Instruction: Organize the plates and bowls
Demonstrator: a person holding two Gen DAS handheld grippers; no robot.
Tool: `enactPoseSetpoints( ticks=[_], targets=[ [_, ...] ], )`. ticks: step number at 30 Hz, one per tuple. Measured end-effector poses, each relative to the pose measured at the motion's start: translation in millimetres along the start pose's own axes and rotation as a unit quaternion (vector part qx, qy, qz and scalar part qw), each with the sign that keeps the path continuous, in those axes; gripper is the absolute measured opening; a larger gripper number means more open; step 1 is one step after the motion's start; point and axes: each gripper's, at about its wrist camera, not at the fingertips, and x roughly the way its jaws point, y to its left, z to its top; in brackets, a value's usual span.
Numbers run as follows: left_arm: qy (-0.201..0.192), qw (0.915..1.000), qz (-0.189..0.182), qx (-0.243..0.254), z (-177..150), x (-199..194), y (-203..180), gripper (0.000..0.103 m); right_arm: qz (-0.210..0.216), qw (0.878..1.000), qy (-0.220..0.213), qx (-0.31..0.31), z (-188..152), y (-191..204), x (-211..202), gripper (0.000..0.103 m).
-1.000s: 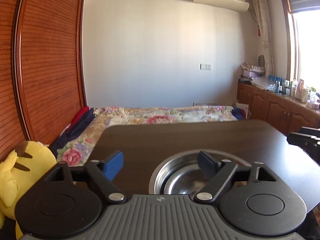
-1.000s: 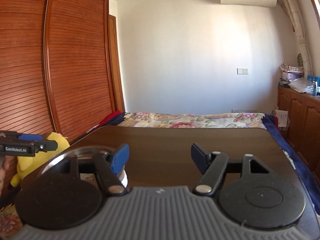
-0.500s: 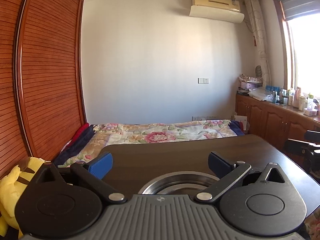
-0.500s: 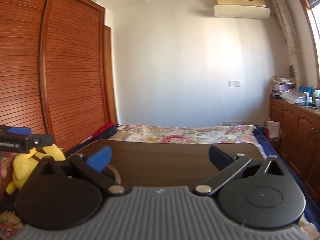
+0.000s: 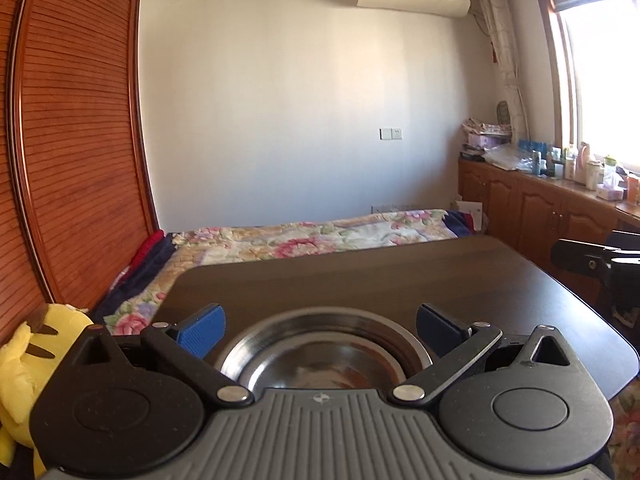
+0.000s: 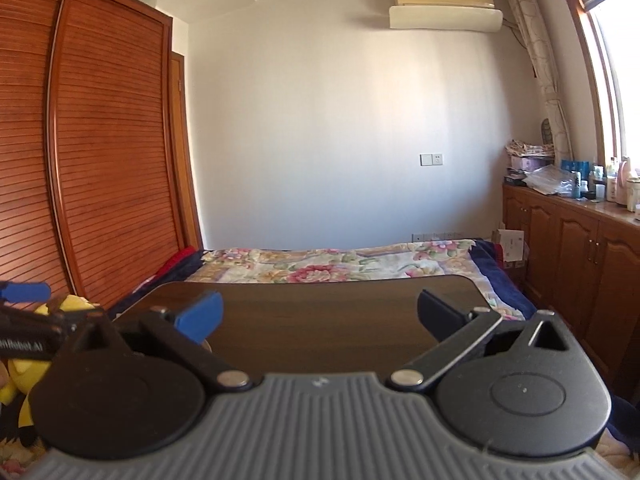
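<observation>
We are holding both sets of fingers wide and empty, the left gripper (image 5: 318,330) now tipping back down over the bowl (image 5: 326,354) on the desk (image 5: 400,276), the right gripper (image 6: 320,316) lifting clear, so stacking seems done.

Seemingly "nRobot.AI" on left gripper (image 6: 24,346)

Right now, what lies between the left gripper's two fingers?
In the left wrist view, the steel bowl on the dark table lies between the open left gripper fingers, untouched.
</observation>
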Motion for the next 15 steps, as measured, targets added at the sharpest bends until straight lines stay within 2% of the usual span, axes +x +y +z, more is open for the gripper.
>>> enactPoseSetpoints(
  ticks=[15],
  targets=[
    [0.015, 0.9999, 0.004, -0.006, -14, 0, 5, 0.103, -0.012, 1.0, 0.025, -0.012, -18, 4, 4, 0.103]
  ],
)
